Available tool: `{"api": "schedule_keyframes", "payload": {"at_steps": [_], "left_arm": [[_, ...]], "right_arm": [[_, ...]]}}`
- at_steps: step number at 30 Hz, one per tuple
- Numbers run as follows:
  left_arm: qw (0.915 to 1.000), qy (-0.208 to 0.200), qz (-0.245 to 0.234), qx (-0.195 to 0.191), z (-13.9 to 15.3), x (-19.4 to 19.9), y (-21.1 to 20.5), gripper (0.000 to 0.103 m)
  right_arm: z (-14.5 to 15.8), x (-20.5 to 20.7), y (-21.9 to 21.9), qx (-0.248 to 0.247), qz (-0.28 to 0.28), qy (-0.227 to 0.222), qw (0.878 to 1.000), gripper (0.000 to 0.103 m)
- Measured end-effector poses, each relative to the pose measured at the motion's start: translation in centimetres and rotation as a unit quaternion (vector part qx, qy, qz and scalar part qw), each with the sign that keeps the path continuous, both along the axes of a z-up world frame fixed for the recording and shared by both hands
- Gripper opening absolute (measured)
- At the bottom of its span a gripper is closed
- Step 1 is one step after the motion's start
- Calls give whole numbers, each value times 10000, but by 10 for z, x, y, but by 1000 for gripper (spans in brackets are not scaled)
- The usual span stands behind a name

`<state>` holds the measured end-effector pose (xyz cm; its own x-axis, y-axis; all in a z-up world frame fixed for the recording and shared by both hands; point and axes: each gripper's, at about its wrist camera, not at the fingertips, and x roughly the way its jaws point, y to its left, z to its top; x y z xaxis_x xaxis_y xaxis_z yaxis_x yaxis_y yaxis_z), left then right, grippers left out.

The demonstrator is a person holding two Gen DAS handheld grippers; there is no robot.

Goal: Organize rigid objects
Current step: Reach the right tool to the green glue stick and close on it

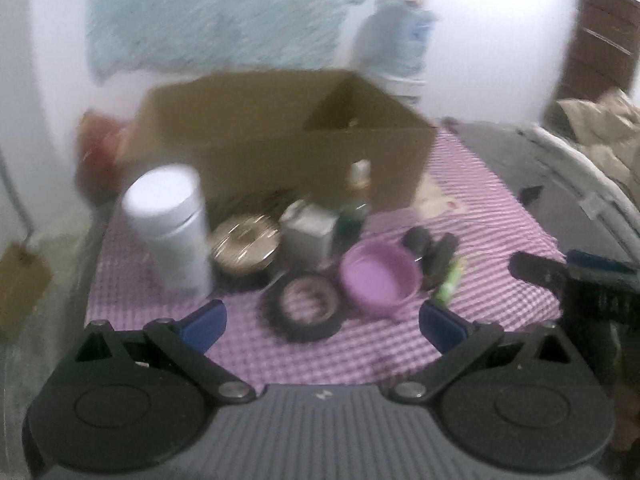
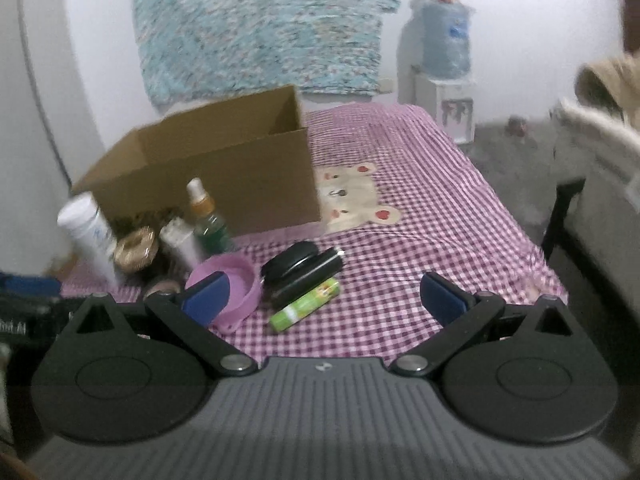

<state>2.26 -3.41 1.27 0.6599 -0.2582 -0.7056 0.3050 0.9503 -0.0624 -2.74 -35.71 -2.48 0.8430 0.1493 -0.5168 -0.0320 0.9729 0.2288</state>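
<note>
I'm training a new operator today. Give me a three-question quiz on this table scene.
1. True or false: the left tongs and right tongs are both open and hold nothing.
2. Which lies closest to the green tube? A) white bottle B) black case C) cardboard box
3. Fill in: the purple bowl sits on a ____ cloth.

Key: 1 true; 2 B; 3 checked
</note>
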Motion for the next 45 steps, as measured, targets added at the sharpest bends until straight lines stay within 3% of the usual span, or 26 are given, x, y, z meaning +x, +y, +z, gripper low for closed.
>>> {"api": "schedule_keyframes", "payload": {"at_steps": [2,6,8,13,18,20,23,34,45], "left_arm": [[9993,-110,-283,202,-1,5,-17,93],[9968,-35,-735,304,-7,13,-41,88],[9952,-12,-936,296,-10,15,-51,84],[9912,-42,-1277,333,-14,13,-65,70],[9863,227,-1606,294,-29,23,-82,50],[9834,332,-1741,385,-35,27,-91,35],[9801,465,-1841,573,-43,35,-105,21],[9733,869,-2044,587,-56,48,-126,18],[9720,673,-2083,854,-62,52,-147,17]], "right_arm": [[-5,6,-16,357,-93,59,9993,101],[-15,18,-32,786,-100,203,9966,91],[-19,25,-34,930,-40,309,9952,78],[-33,46,-33,1180,180,655,9907,57],[-45,62,-22,1173,382,918,9881,45],[-48,68,-19,1140,433,999,9875,42],[-53,78,-18,1088,482,1076,9870,36],[-61,93,-26,1250,740,1278,9811,27],[-63,96,-30,1357,881,1375,9772,24]]}}
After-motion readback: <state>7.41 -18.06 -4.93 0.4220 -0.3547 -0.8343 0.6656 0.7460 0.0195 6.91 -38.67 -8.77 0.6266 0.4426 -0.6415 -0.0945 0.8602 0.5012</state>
